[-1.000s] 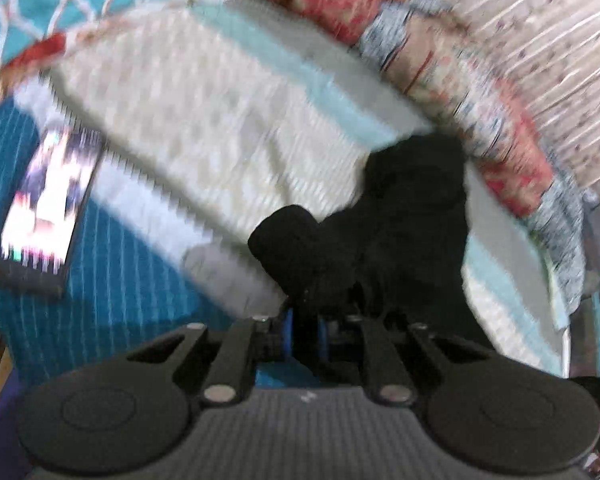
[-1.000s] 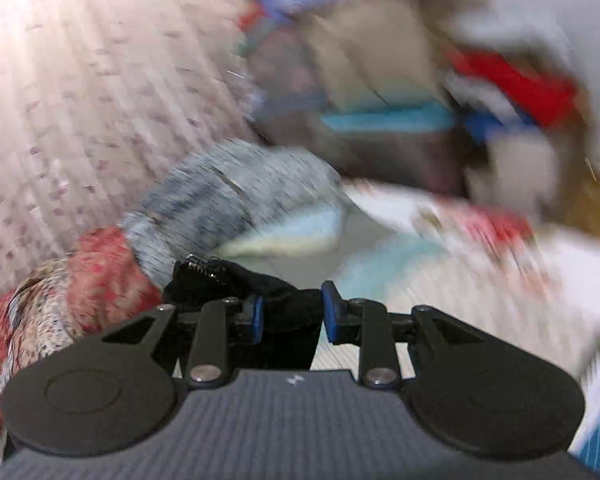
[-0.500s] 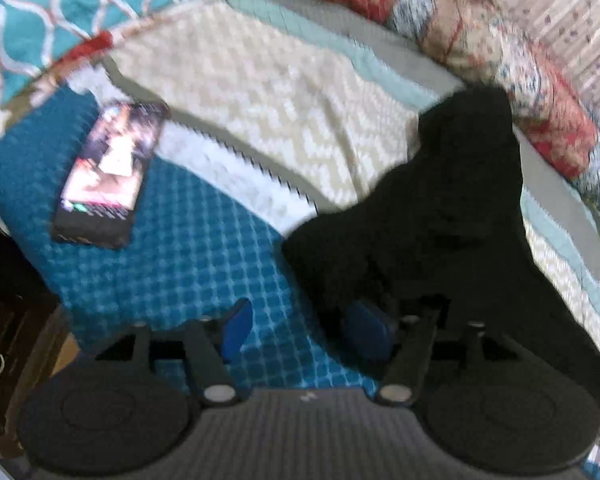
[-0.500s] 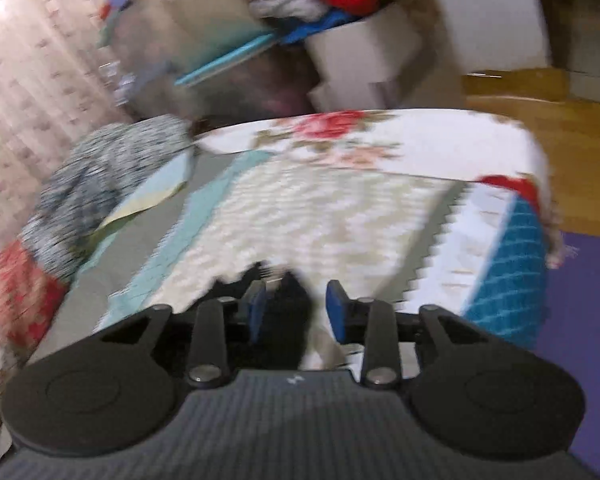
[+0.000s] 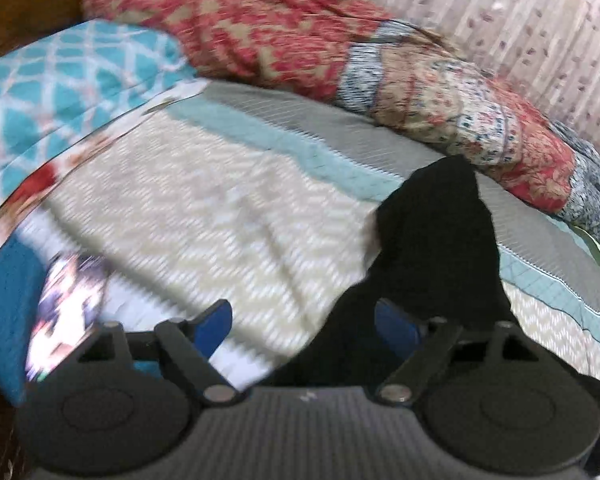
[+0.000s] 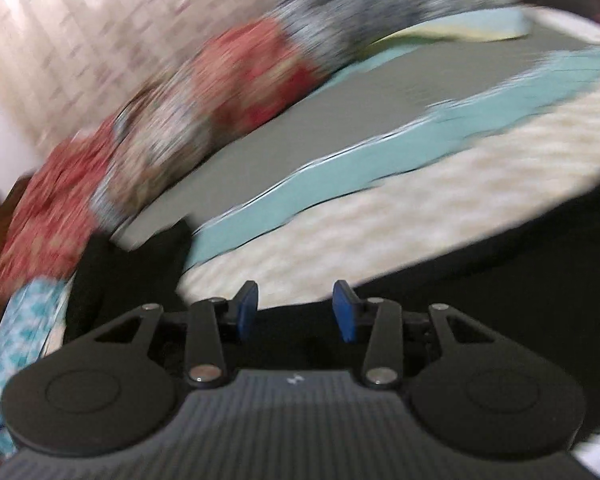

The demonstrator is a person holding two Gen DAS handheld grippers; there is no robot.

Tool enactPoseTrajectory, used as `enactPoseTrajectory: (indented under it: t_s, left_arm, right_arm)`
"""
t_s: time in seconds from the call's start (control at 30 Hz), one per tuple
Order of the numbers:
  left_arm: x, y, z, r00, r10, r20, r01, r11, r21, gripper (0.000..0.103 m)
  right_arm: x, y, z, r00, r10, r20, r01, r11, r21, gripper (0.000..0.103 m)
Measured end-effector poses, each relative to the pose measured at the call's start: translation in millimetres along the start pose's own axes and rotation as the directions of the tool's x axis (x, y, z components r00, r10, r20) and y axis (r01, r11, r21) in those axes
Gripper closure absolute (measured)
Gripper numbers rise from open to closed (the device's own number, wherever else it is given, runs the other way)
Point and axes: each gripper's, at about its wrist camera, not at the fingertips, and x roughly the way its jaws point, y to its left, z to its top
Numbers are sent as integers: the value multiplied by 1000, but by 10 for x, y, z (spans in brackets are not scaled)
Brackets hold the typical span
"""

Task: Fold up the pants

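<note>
The black pants (image 5: 436,240) lie bunched on the patterned bedspread (image 5: 220,208), a leg reaching toward the pillows. My left gripper (image 5: 304,324) is open just above them, its right blue pad against the cloth, holding nothing. In the right wrist view the pants (image 6: 480,280) spread dark under and to the right of my right gripper (image 6: 296,312), with another part at the left (image 6: 132,272). The right gripper is open over the black cloth; the view is blurred.
A phone (image 5: 68,304) with a lit screen lies on the bedspread at the left. Red and blue patterned pillows (image 5: 440,92) line the far side against a curtain (image 5: 520,12). A teal patterned pillow (image 5: 60,80) is at the far left.
Both grippers have opened and let go of the pants, which now lie on the bed. The right gripper has swung round to face the pillows; the left has shifted toward the bed's middle.
</note>
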Motion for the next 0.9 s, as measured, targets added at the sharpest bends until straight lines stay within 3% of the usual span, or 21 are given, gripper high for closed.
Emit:
enactPoseTrajectory:
  t_s: [0.13, 0.17, 0.23, 0.33, 0.4, 0.43, 0.53, 0.57, 0.63, 0.67, 0.7, 0.77, 0.9]
  left_arm:
    - [484, -308, 290, 999, -40, 19, 39, 998, 59, 20]
    - [620, -393, 356, 998, -59, 27, 57, 996, 75, 11]
    - [877, -543, 455, 997, -68, 35, 64, 993, 103, 3]
    - [1209, -700, 508, 998, -57, 17, 54, 989, 137, 3]
    - [1405, -769, 487, 998, -57, -2, 57, 988, 145, 7]
    - [1478, -784, 466, 998, -55, -14, 56, 987, 148, 17]
    - [1607, -730, 391, 993, -97, -66, 105, 986, 131, 66]
    - [1597, -702, 356, 990, -120, -67, 127, 985, 120, 76]
    - [1525, -698, 319, 992, -120, -40, 124, 984, 127, 81]
    - [1466, -688, 307, 992, -123, -30, 126, 984, 129, 82]
    - [1402, -667, 303, 990, -136, -26, 139, 983, 116, 83]
    - [1254, -618, 316, 985, -171, -20, 172, 981, 86, 84]
    - [908, -572, 327, 979, -202, 31, 199, 977, 79, 85]
  right_arm:
    - [597, 354, 249, 998, 52, -43, -54, 997, -62, 58]
    - [751, 393, 313, 997, 63, -54, -66, 996, -53, 58]
    - [1102, 484, 491, 994, 82, -78, -85, 996, -33, 58]
    - [1570, 737, 703, 993, 70, -100, -77, 994, -71, 58]
    - [1838, 834, 809, 992, 72, -106, -81, 993, -82, 47]
    - [1969, 858, 825, 991, 74, -109, -81, 994, -68, 44]
    - [2371, 953, 823, 987, 77, -142, -79, 997, -8, 40]
    - [2480, 970, 795, 985, 67, -156, -66, 998, 9, 40]
    - [2677, 992, 687, 978, 64, -200, -60, 998, 28, 41]
    - [2653, 1041, 638, 984, 40, -171, -43, 999, -12, 54]
    - [2625, 1100, 627, 985, 24, -171, -34, 998, -61, 94]
    - [2475, 1075, 727, 987, 23, -158, -28, 999, -27, 95]
    - [1607, 810, 1206, 994, 86, 60, -90, 994, 58, 95]
